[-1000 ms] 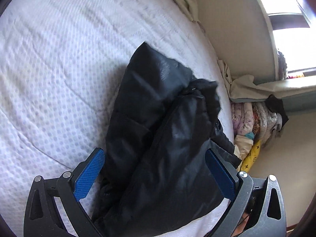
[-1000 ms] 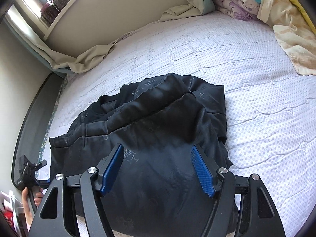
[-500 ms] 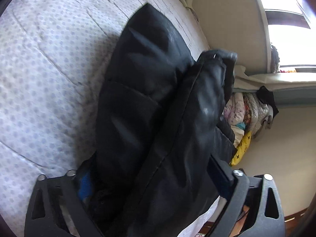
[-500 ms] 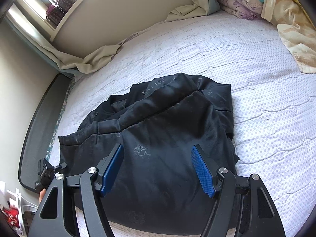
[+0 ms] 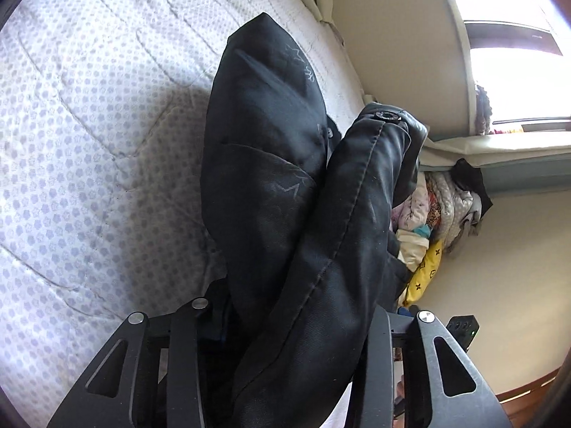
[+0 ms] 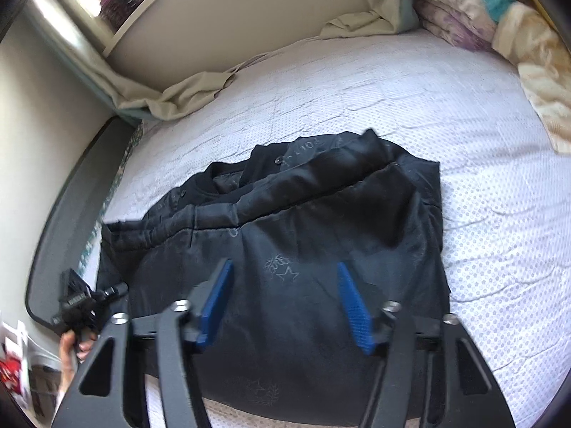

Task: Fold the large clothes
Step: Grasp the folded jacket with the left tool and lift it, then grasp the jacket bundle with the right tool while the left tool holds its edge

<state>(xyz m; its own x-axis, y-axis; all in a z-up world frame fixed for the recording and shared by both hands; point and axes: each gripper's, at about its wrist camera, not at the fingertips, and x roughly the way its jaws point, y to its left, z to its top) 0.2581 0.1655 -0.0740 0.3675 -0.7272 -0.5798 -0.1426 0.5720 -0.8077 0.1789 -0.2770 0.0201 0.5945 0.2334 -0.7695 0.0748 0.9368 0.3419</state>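
- While the black jacket (image 6: pixel 307 249) lies partly folded on the mattress (image 6: pixel 392 107), its near hem faces the right gripper (image 6: pixel 285 306) and its collar end points toward the far wall.
- Fabric: matte black and lightly padded, with faint grey star and snowflake motifs; a stitched seam and a snap button near the collar show in the left wrist view.
- Form: one panel is folded over the body, leaving a long crease running across the garment in the right wrist view.
- Left gripper (image 5: pixel 285 339): its jaws are closing, and a thick bunch of the jacket (image 5: pixel 285 196) fills the space between them and hides the pads; the cloth rises from the mattress (image 5: pixel 89 125) into the jaws.
- Right gripper: its jaws are closing with both blue pads (image 6: pixel 351 306) exposed and apart; jacket cloth lies beneath them, and whether the pads touch it cannot be told.
- A hand (image 6: pixel 69 351) at the lower left of the right wrist view carries the left gripper at the jacket's left edge.
- Surface: a white quilted mattress printed with small lilac dots.
- Room: cream walls, a bright window (image 5: pixel 517 82), a beige sheet (image 6: pixel 185 96) crumpled along the far edge, and a pile of patterned bedding (image 6: pixel 481 10) at the far right corner.
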